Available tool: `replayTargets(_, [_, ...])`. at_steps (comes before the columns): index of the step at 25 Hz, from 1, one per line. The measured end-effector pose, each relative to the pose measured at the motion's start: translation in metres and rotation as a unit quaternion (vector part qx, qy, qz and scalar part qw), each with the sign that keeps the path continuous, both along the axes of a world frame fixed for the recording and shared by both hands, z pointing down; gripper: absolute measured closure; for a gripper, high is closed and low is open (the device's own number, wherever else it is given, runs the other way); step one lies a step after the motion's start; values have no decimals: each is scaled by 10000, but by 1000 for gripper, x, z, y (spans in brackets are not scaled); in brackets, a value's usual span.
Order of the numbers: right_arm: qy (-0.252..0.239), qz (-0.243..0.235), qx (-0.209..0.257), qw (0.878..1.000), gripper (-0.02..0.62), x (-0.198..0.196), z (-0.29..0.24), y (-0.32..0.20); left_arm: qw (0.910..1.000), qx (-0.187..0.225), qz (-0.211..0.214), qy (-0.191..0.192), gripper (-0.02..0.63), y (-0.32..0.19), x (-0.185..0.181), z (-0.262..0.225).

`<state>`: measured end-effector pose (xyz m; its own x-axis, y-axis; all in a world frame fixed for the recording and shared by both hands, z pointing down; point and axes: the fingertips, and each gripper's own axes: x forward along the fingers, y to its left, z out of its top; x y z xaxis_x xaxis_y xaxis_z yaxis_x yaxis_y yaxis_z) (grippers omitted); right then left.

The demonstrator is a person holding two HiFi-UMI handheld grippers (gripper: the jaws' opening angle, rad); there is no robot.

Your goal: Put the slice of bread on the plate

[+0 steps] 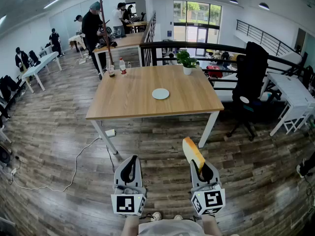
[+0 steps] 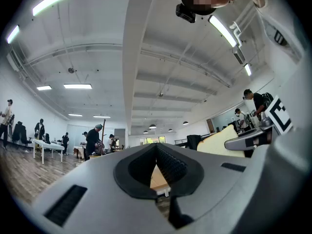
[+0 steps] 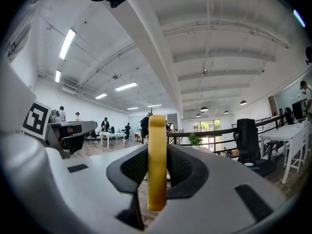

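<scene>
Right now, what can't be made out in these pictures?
The slice of bread: right gripper view shows only its edge, faces unseen; in head view its lower end sits hidden inside the right gripper.
The plate: tiny in head view; gripper bodies block it in both gripper views.
The bottles: head view, too small to read labels.

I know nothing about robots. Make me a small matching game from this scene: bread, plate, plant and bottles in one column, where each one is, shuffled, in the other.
Things:
1. bread
2. plate
3. plant
4. bottles

Places:
A. far left corner of the table
B. clamped upright in the right gripper
C. middle of the table
D. far edge of the table, towards the right

Pairs: 1-B, 2-C, 3-D, 4-A.
</scene>
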<state>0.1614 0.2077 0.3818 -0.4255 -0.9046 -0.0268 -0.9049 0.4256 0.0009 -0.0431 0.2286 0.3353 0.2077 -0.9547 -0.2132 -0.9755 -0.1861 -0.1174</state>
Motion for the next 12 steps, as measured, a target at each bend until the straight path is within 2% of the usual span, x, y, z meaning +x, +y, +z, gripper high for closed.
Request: replayTargets(12, [117,-126,-48,9998,502,-25,4,5,9998,-51,-62,175,597,-2,-27,9])
